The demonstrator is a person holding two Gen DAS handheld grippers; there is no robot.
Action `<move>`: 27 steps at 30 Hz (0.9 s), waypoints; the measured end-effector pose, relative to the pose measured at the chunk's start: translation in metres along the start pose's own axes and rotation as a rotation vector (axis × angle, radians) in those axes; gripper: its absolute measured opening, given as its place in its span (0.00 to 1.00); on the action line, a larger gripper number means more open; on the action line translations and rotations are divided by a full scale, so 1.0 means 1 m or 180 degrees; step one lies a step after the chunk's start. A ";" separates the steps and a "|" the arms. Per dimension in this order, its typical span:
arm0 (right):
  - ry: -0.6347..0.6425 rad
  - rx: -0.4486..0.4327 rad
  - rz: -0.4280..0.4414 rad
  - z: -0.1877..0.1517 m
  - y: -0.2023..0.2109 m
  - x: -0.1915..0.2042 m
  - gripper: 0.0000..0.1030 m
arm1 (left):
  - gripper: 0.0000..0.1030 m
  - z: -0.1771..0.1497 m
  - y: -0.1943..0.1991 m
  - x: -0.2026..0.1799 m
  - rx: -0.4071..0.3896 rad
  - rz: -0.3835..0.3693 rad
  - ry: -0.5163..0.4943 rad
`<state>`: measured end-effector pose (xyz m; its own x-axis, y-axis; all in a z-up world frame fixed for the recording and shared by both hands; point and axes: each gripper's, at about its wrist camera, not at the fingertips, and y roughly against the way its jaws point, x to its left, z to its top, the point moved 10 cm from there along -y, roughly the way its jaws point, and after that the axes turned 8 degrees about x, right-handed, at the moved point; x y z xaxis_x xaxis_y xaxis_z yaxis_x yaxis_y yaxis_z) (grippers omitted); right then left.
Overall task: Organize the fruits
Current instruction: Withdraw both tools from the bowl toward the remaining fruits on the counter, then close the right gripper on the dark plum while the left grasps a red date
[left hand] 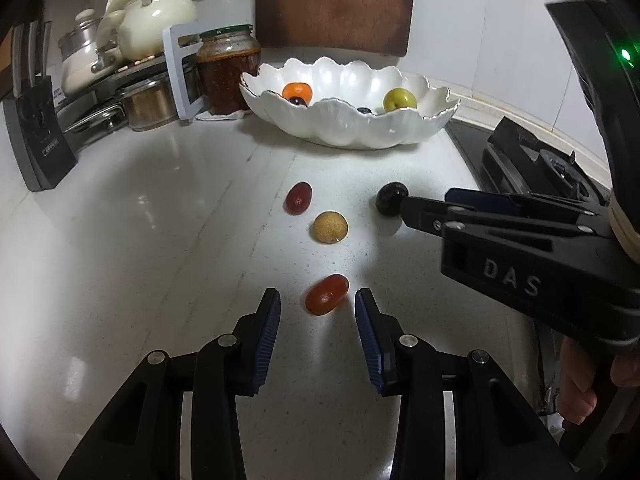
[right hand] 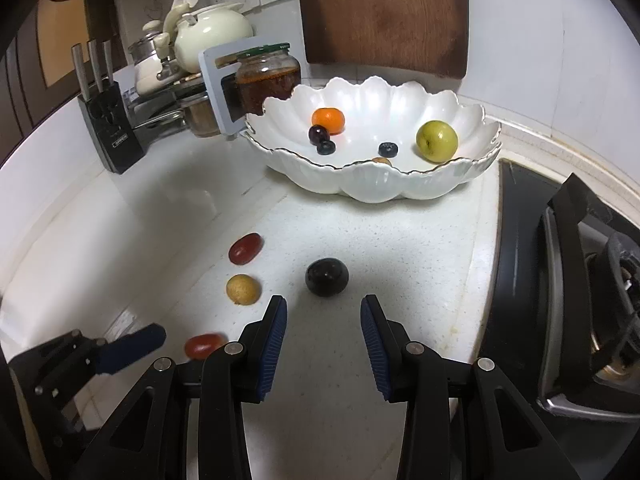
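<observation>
Several fruits lie on the white counter: a near red grape (left hand: 327, 294) (right hand: 204, 345), a tan longan (left hand: 330, 227) (right hand: 243, 289), a far red grape (left hand: 298, 198) (right hand: 245, 248) and a dark plum (left hand: 391, 198) (right hand: 327, 276). My left gripper (left hand: 317, 300) is open, its tips either side of the near red grape. My right gripper (right hand: 323, 312) is open just short of the dark plum. The white scalloped bowl (left hand: 352, 128) (right hand: 400, 184) at the back holds an orange (right hand: 328, 120), a green fruit (right hand: 436, 140), a dark grape and blueberries.
A gas stove (right hand: 580, 280) borders the counter on the right. A sauce jar (right hand: 269, 78), a knife block (right hand: 110, 132), pots and a cream teapot (right hand: 212, 36) stand at the back left. A wooden cutting board (right hand: 384, 12) leans on the wall behind the bowl.
</observation>
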<state>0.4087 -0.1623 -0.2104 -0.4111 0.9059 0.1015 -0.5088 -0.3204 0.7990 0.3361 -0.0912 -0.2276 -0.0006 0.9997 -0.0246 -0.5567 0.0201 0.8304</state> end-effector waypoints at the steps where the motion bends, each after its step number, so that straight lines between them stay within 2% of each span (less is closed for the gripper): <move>1: -0.0012 0.0006 0.0004 0.001 -0.003 -0.001 0.39 | 0.36 0.000 -0.002 -0.001 0.0015 -0.0013 0.0002; 14: -0.0079 0.0089 0.0034 0.012 -0.025 -0.005 0.38 | 0.32 0.003 -0.014 -0.001 0.0081 -0.0082 0.0032; 20: -0.0182 0.0187 0.0157 0.012 -0.037 -0.004 0.38 | 0.25 0.004 -0.014 -0.001 0.0064 -0.0113 0.0011; 27: -0.0153 0.0189 0.0028 0.018 -0.044 -0.004 0.39 | 0.21 0.004 -0.014 0.000 0.0060 -0.0195 0.0016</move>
<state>0.4461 -0.1473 -0.2356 -0.3779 0.9158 0.1358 -0.4589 -0.3127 0.8317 0.3476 -0.0910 -0.2367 0.0287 0.9965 -0.0785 -0.5402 0.0816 0.8376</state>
